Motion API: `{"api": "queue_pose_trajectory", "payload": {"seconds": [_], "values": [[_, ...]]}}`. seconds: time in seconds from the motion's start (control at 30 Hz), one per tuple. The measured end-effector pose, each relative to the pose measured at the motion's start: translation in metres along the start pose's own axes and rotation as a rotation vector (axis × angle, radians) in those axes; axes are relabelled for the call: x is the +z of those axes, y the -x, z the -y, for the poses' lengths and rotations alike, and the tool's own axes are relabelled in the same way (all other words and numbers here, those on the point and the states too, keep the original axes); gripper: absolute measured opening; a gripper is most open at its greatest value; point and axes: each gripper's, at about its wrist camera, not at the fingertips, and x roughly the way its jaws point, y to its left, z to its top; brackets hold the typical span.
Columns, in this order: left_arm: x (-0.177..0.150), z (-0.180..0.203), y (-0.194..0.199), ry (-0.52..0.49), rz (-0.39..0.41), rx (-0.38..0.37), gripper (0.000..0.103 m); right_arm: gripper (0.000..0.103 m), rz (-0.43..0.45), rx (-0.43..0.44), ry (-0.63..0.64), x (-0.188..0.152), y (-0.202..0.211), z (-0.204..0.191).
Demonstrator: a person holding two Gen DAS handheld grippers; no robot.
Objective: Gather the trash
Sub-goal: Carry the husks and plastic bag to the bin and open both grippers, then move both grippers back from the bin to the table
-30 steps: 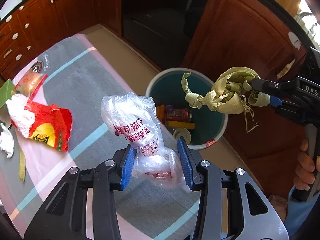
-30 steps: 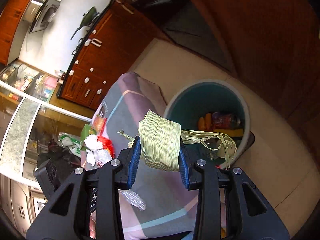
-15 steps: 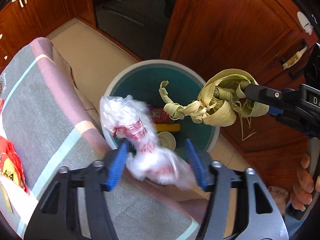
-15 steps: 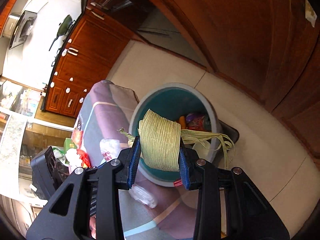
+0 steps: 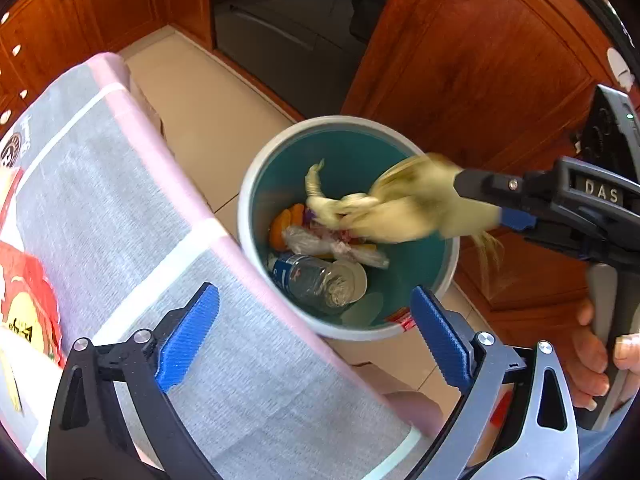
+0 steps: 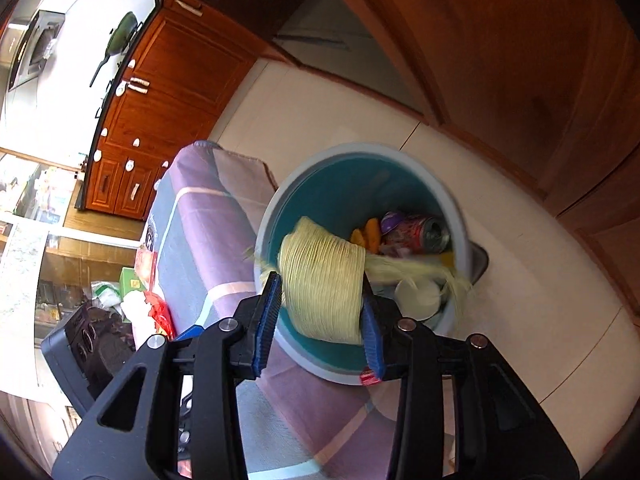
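The left gripper [image 5: 314, 334] stands released, jaws just swung wide with nothing between them; its crumpled clear plastic bag with red print [image 5: 332, 245] now lies inside the round teal-lined waste bin with pale rim [image 5: 249, 184], at about 6 o'clock from the blurred pale-yellow bundle of dried husk strips [image 6: 322, 280]. That bundle sits between the pads of the right gripper [image 6: 320, 304], whose jaws have just been opening — whether they still pinch it I cannot tell. It looks light, springy and loosely coiled, likely to drop freely. The red snack wrapper [image 5: 28, 300] at 9 o'clock on the striped cloth looks thin and crinkly — best pinched at a raised fold.
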Motion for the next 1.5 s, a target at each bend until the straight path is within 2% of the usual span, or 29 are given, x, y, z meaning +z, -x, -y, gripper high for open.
{"api": "queue_pose_trajectory", "payload": {"seconds": [0.07,0.13,0.17,0.27,0.33,0.67,1.0,1.2,1.5], "values": [[-0.006,-0.002,0.001,0.01,0.001,0.0,0.098,0.068,0.002,-0.002,-0.006,-0.002,-0.003,-0.004],[-0.01,-0.005,0.002,0.015,0.001,0.007,0.098,0.07,0.001,-0.013,-0.002,-0.003,-0.005,-0.007],[-0.013,-0.004,0.003,0.015,0.001,0.011,0.098,0.075,0.0,-0.018,-0.008,-0.004,-0.005,-0.008],[-0.021,-0.008,0.008,0.029,-0.004,0.011,0.099,0.078,-0.005,-0.033,-0.017,-0.007,-0.006,-0.009],[-0.027,-0.011,0.012,0.04,-0.003,0.008,0.099,0.084,-0.012,-0.047,-0.03,-0.009,-0.007,-0.01],[-0.053,-0.036,0.038,0.096,0.022,0.02,0.099,0.085,-0.037,-0.071,-0.017,-0.026,-0.008,-0.028],[-0.083,-0.078,0.077,0.184,0.074,0.043,0.099,0.085,-0.048,-0.059,0.084,-0.056,-0.008,-0.085],[-0.111,-0.123,0.107,0.253,0.109,0.078,0.099,0.085,-0.073,-0.053,0.166,-0.076,-0.021,-0.134],[-0.16,-0.209,0.144,0.427,0.167,0.109,0.099,0.085,-0.133,-0.048,0.303,-0.11,-0.058,-0.215]]}}
